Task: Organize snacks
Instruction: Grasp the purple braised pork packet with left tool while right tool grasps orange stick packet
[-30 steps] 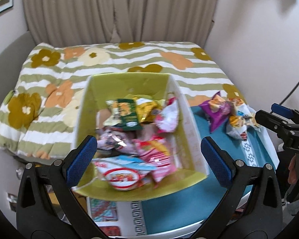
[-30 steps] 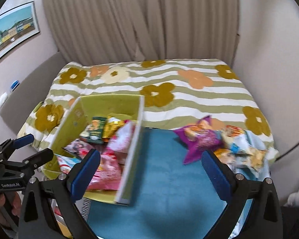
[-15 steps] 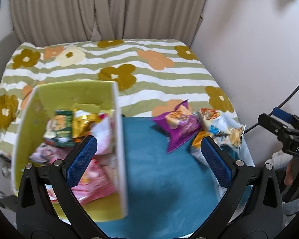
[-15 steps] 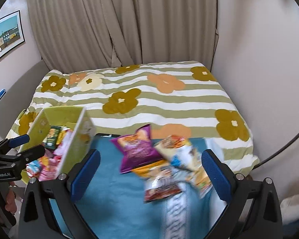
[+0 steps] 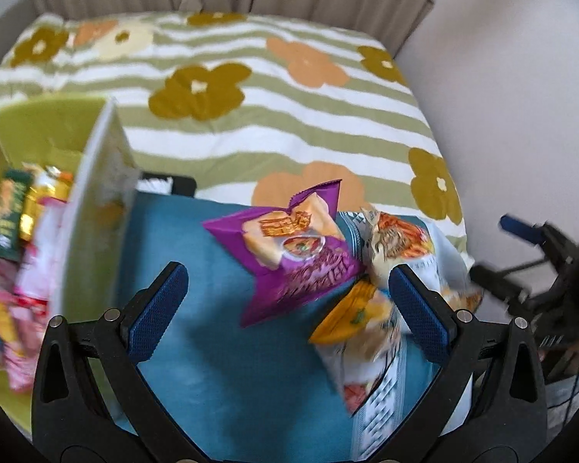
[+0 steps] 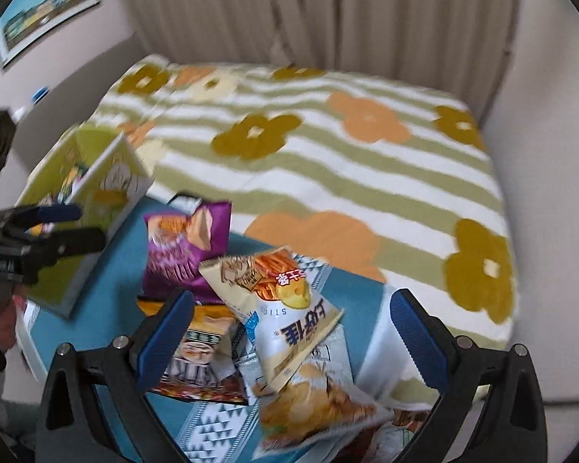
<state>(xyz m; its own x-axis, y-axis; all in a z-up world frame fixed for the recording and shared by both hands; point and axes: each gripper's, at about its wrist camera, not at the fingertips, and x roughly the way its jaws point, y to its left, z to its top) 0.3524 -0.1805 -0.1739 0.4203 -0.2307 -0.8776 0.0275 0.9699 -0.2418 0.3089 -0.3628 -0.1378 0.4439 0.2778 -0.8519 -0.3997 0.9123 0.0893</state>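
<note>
A purple snack bag (image 5: 289, 247) (image 6: 183, 243) lies on the blue cloth (image 5: 220, 366), beside a pile of pale chip bags (image 5: 397, 254) (image 6: 285, 308). A yellow-green box (image 5: 92, 193) (image 6: 96, 177) at the left holds several snack packets (image 5: 15, 208). My left gripper (image 5: 289, 308) hangs open over the cloth, just short of the purple bag, with nothing between its fingers. My right gripper (image 6: 289, 332) is open above the pale bag pile. Each gripper shows at the edge of the other's view.
The cloth covers a small table that stands against a bed with a green-striped, flowered cover (image 5: 274, 115) (image 6: 328, 162). Curtains (image 6: 308, 11) hang behind the bed. A wall (image 5: 521, 96) runs close on the right. A framed picture (image 6: 46, 11) hangs at the upper left.
Both grippers have swung right, away from the box and toward the loose bags. The box has slid to the left edge of both views, and the bags now sit under the grippers.
</note>
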